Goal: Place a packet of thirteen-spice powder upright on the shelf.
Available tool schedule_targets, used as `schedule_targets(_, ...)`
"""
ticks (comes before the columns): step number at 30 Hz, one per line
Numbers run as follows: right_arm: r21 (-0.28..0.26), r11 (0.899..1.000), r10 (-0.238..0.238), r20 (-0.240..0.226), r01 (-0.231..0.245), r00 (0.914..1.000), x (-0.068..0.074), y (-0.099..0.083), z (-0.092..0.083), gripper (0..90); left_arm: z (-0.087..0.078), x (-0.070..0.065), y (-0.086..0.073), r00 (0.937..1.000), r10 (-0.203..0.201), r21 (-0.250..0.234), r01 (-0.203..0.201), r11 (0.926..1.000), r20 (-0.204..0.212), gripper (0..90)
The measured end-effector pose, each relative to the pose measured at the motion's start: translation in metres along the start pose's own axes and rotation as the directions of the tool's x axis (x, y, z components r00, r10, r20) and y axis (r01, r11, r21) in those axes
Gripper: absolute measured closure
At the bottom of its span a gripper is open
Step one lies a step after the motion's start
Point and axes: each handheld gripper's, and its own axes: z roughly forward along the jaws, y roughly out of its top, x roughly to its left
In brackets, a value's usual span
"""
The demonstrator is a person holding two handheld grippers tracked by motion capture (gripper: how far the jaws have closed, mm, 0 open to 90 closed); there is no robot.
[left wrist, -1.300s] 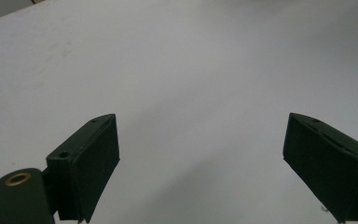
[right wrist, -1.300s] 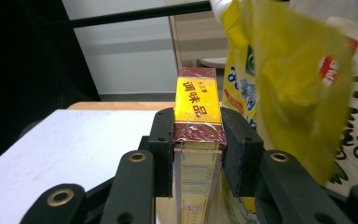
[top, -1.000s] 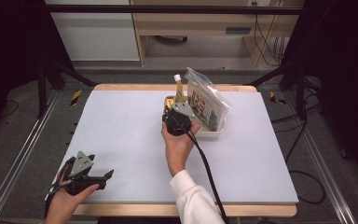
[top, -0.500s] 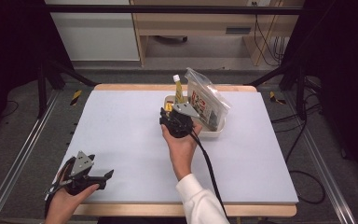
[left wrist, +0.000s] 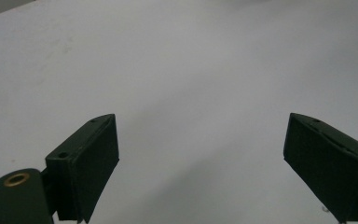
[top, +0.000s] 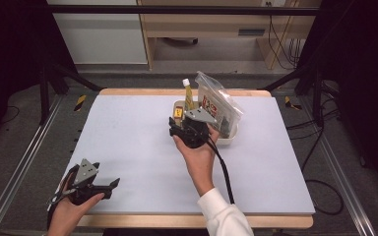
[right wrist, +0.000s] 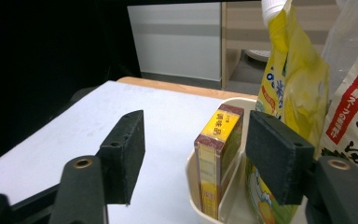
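Two black jaws of the right gripper (right wrist: 193, 161) are being seen standing apart, having just been opening, with the small yellow box (right wrist: 216, 161) between them but not being pressed by either pad. One jaw is being shown outside the cream tub (right wrist: 192, 184), over the bare mat; the other is being shown inside it, just beside the yellow pouch (right wrist: 298, 88). The yellow box is being kept upright on its narrow end against the tub's near wall, its dark red top edge facing up. Behind it, the yellow pouch with its white cap is being seen standing upright, and a clear bag with red and white print (right wrist: 354, 107) is being seen leaning at the far side.

From the high view, the right gripper (top: 179, 123) is being held by the right hand (top: 197, 155) just at the tub's (top: 229, 140) near corner, toward the far middle of the pale table mat (top: 128, 132).

Well apart, at the near left corner, the left gripper (top: 109, 187) is being held low by the left hand (top: 69, 214); its jaws are being seen spread wide in the left gripper view, with nothing but bare mat between them.
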Motion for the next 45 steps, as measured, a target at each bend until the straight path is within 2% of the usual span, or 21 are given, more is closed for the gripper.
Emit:
schedule_targets(4, 0.009, 1.0, -0.029, -0.01, 0.029, 0.9995, -0.001, 0.0, -0.003, 33.5, 0.001, -0.001, 0.001, 1.0, 0.002, 0.001, -0.002, 1.0, 0.0, 9.5)
schedule_targets(10, 0.012, 0.999, -0.034, -0.028, 0.035, 0.999, 0.001, 0.001, -0.006, 32.1, 0.001, 0.0, 0.0, 1.0, -0.003, 0.002, 0.003, 1.0, 0.0, 9.2)
schedule_targets(17, 0.024, 0.996, -0.08, -0.049, 0.081, 0.9956, 0.006, 0.002, -0.01, 29.0, 0.0, -0.001, 0.0, 1.0, 0.001, -0.004, -0.001, 1.0, -0.001, 8.9)
schedule_targets(22, 0.016, 0.995, -0.096, -0.071, 0.098, 0.9928, 0.01, 0.003, -0.015, 23.2, 0.0, 0.0, 0.0, 1.0, 0.002, -0.005, -0.002, 1.0, 0.003, 8.9)
schedule_targets(31, 0.006, 0.994, -0.106, -0.1, 0.107, 0.9893, 0.013, 0.005, -0.023, 15.4, 0.0, -0.001, 0.001, 1.0, 0.002, -0.007, -0.002, 1.0, 0.004, 8.4)
schedule_targets(34, 0.017, 0.995, -0.1, -0.111, 0.102, 0.9888, 0.013, 0.006, -0.024, 13.5, -0.001, 0.0, 0.0, 1.0, -0.002, -0.008, 0.002, 1.0, 0.004, 8.2)
schedule_targets(45, 0.016, 0.993, -0.116, -0.102, 0.119, 0.9879, 0.007, 0.01, -0.034, 11.5, -0.001, 0.002, 0.0, 0.9999, -0.017, -0.009, 0.017, 0.9998, 0.0, 7.4)
